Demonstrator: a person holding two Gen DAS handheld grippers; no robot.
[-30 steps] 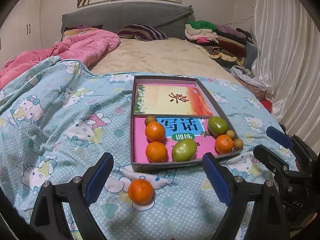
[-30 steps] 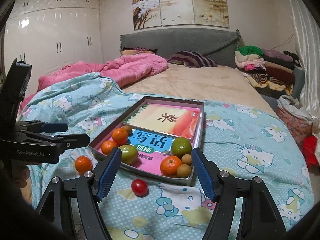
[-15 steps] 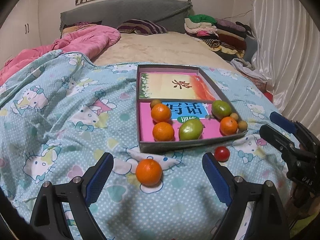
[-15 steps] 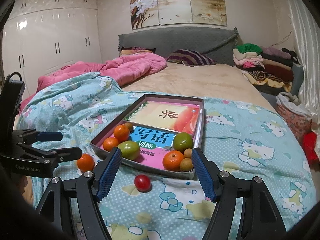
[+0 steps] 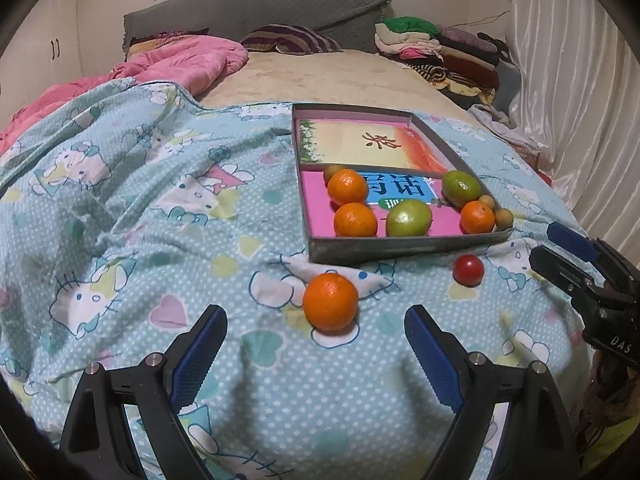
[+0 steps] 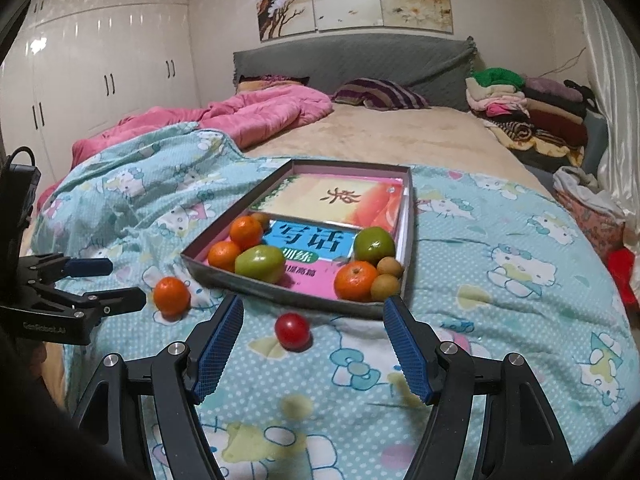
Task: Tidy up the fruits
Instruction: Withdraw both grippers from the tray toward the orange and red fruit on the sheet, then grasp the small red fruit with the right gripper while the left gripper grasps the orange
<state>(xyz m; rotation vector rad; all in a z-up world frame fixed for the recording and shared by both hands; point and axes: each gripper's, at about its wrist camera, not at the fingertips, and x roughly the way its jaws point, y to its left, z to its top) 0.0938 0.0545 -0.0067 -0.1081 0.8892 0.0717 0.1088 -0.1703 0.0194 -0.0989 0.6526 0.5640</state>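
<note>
- Orange (image 5: 330, 301) lies loose on the quilt (image 5: 168, 216), just before the box (image 5: 408, 246) and between the spread fingers of the left claw (image 5: 316, 344), which is lined up on it but not touching.
- Red fruit (image 6: 292, 331), small, also lies outside the box, near its front wall; the right claw (image 6: 312, 338) stands apart around it, empty.
- Both strays look like the next picks, one per claw.
- Inside the box, oranges, green fruits and small brown ones crowd the near end on top of books; the far end is free, so there is room.
- The quilt is soft and rumpled, so round fruit may roll when nudged.
- Beyond: a bed with a pink duvet (image 6: 256, 116), folded clothes (image 6: 520, 108), white wardrobes (image 6: 104, 68).
</note>
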